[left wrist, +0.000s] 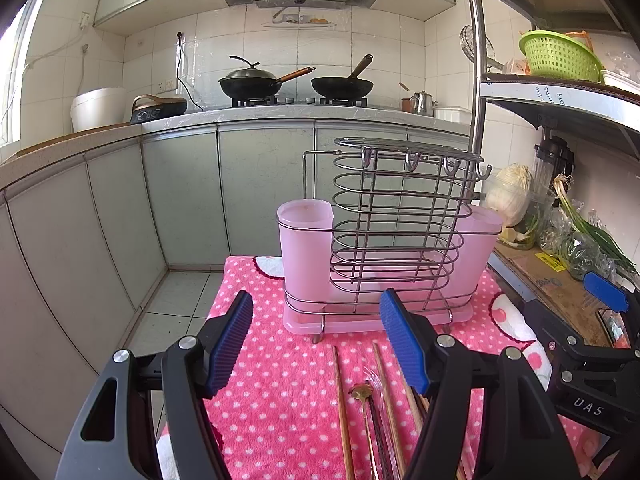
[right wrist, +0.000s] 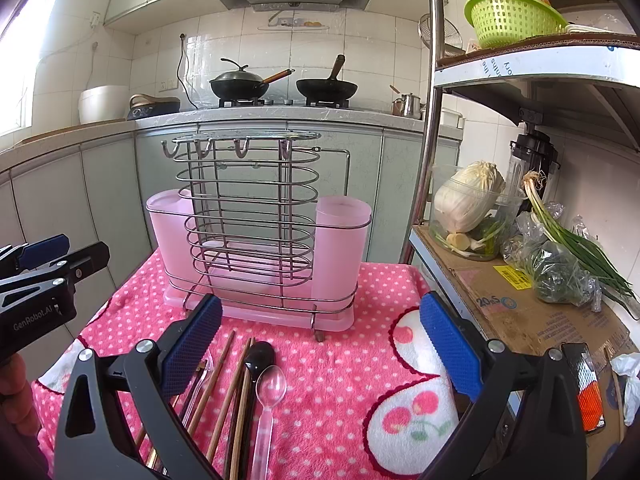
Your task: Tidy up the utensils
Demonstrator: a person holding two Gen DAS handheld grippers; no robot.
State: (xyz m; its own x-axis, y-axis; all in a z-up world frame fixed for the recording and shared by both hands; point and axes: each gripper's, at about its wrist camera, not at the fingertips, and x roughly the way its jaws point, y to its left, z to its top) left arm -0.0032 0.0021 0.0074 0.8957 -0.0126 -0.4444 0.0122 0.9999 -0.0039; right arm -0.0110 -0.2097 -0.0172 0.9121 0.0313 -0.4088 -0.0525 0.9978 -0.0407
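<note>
Both tongs — left (left wrist: 316, 340), right (right wrist: 320, 340) — gape above chopsticks (right wrist: 226, 392).

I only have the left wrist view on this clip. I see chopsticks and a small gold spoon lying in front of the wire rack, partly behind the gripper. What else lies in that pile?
Observer: The right wrist view shows a clear plastic spoon lying bowl-up toward the rack.
Operator: Only that one?
Observer: A dark spoon lies just beside it, next to the chopsticks.
Operator: Is the right gripper holding anything?
Observer: No. The right gripper is open and empty above the pink cloth; the left gripper is open too.
Operator: And the pink cups?
Observer: From here I cannot see inside the right-side pink cup.
</note>
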